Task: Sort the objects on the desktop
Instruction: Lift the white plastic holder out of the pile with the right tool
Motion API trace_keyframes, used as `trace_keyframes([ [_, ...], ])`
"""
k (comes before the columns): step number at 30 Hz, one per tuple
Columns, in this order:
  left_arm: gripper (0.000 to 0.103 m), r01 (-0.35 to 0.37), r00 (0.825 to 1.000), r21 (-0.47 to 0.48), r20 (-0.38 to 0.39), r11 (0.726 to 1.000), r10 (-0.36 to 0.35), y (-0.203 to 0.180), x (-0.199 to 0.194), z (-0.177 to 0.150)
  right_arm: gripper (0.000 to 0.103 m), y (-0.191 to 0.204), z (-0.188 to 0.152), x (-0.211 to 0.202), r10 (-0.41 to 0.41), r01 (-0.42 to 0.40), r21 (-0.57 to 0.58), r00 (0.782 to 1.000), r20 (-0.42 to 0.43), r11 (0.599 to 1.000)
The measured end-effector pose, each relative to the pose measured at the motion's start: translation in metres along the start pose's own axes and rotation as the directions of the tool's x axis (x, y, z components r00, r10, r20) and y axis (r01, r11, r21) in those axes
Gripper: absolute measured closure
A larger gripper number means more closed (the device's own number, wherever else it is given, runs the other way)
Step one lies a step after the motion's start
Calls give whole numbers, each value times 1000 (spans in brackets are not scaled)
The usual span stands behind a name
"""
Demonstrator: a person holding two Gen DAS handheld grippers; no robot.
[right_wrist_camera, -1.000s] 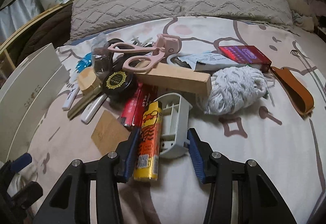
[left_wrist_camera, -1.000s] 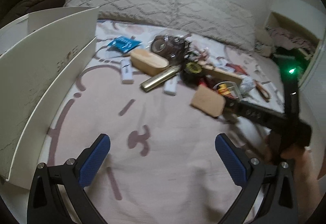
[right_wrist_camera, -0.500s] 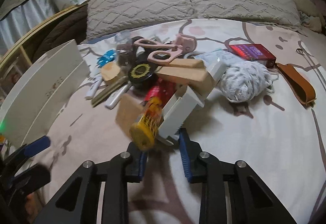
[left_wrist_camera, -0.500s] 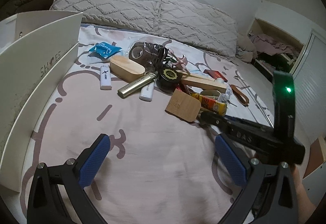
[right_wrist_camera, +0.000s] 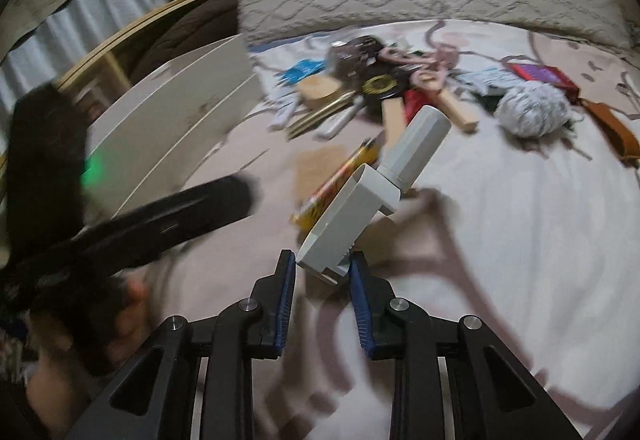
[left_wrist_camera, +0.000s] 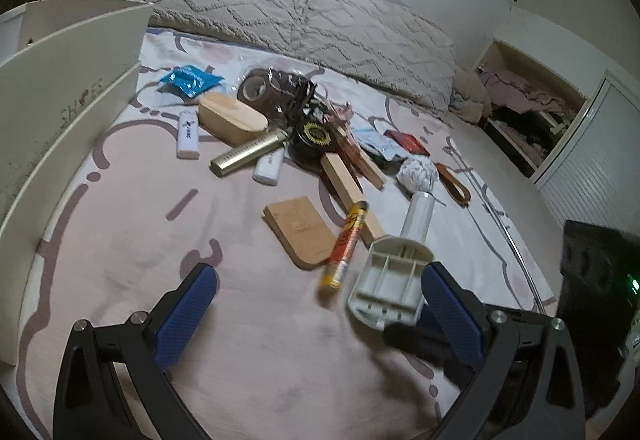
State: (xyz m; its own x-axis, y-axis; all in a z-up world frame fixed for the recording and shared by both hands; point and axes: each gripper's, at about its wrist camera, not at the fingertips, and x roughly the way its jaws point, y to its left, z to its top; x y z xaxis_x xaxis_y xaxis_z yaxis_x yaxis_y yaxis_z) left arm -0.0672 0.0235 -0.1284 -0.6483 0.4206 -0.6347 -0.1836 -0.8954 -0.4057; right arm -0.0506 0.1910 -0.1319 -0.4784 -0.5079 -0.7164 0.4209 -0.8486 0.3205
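Observation:
My right gripper [right_wrist_camera: 322, 267] is shut on a white plastic scrubbing-brush-like tool [right_wrist_camera: 372, 192] with a cylindrical handle, held lifted above the bed. The same tool shows in the left wrist view [left_wrist_camera: 390, 286], just inside my left gripper's right finger. My left gripper [left_wrist_camera: 316, 300] is open and empty, low over the pink sheet. A yellow-orange lighter [left_wrist_camera: 346, 244] lies beside a thin wooden card [left_wrist_camera: 302, 230]. The pile behind holds a wooden block [left_wrist_camera: 348, 188], gold tube [left_wrist_camera: 248, 152], black round tin [left_wrist_camera: 314, 136], white yarn ball [left_wrist_camera: 418, 174] and pink scissors [right_wrist_camera: 428, 60].
A white open shoe box [left_wrist_camera: 52, 112] stands at the left. Pillows [left_wrist_camera: 280, 12] line the back of the bed. A red box [right_wrist_camera: 544, 74] and brown leather strap [right_wrist_camera: 612, 128] lie at the right. A blue packet [left_wrist_camera: 190, 80] lies at the back left.
My right gripper has lifted the white tool off the pile and carried it left toward my left gripper. The yellow lighter slid off and lies on the sheet.

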Motion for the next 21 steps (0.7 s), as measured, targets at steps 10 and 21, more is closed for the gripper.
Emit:
trace_keyframes([
  [10, 19, 0, 998, 13, -67, 1000, 1, -3, 16, -10, 31, -10, -7, -13, -27, 27, 19, 999, -18, 999],
  [21, 39, -15, 993, 93, -115, 996, 26, -22, 41, -9, 31, -51, -1, -43, -148, 131, 170, 985, 92, 977],
])
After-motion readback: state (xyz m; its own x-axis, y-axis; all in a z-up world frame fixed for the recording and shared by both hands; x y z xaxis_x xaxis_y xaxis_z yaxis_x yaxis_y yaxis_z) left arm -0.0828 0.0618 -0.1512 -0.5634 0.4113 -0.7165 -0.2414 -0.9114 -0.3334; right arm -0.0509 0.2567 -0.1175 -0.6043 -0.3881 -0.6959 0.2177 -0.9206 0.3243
